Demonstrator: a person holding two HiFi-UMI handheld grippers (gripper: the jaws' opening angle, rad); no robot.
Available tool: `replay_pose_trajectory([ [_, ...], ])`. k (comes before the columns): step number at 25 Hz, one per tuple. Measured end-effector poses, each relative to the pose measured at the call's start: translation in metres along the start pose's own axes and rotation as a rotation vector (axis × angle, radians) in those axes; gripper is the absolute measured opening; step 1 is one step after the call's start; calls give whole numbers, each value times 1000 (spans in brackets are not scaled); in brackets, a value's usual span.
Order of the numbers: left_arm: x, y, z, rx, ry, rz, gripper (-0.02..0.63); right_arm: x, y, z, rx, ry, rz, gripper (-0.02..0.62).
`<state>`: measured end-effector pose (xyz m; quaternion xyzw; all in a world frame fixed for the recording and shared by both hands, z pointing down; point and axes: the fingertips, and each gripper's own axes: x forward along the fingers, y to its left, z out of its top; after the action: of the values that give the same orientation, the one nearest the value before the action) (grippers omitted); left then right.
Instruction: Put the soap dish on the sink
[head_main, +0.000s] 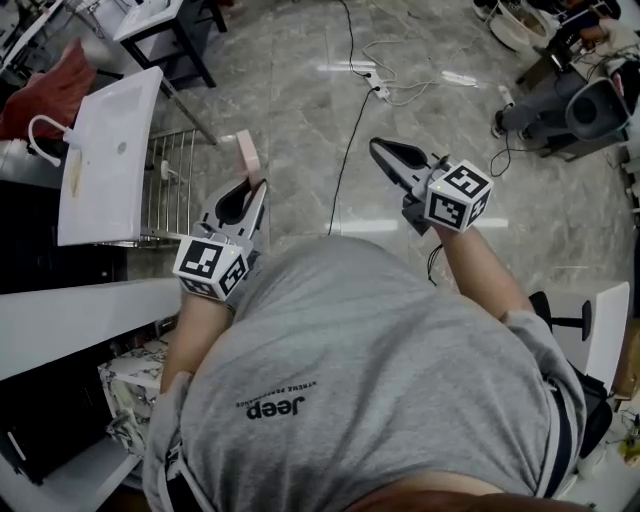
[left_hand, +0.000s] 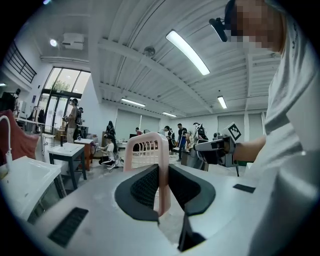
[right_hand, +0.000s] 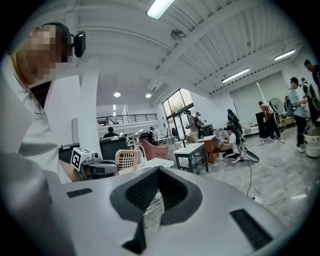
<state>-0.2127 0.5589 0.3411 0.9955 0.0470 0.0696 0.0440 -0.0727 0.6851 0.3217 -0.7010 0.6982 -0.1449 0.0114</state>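
The pink slatted soap dish (head_main: 247, 158) stands on edge in my left gripper (head_main: 255, 190), which is shut on its lower rim. In the left gripper view the soap dish (left_hand: 146, 150) rises upright between the black pads (left_hand: 145, 187). The white sink (head_main: 108, 150), with its curved faucet (head_main: 42, 133), lies to the left of that gripper and apart from it. In the right gripper view the sink (right_hand: 156, 163) shows behind the dish (right_hand: 126, 161). My right gripper (head_main: 385, 155) hovers over the floor, shut and empty, and its jaws (right_hand: 157, 172) meet at the tips.
A metal wire rack (head_main: 176, 183) stands between the sink and my left gripper. A black cable (head_main: 350, 120) and a power strip (head_main: 379, 88) lie on the marble floor ahead. A white shelf (head_main: 70, 310) is at the lower left. People work at tables (left_hand: 69, 151) in the background.
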Motion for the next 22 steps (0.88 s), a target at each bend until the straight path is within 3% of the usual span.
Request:
replay_pose_trajectory([
  [12,36,-42,-6,-21,20,-8,61,-30,-27,-4,2,-2,48,51],
  [17,40,-15,-6,-26,11,-12,61,-5,-38,1,0,2,38,51],
  [22,50,44,-10,-34,-8,-37,61,51,-51,10,-7,25,8,51],
])
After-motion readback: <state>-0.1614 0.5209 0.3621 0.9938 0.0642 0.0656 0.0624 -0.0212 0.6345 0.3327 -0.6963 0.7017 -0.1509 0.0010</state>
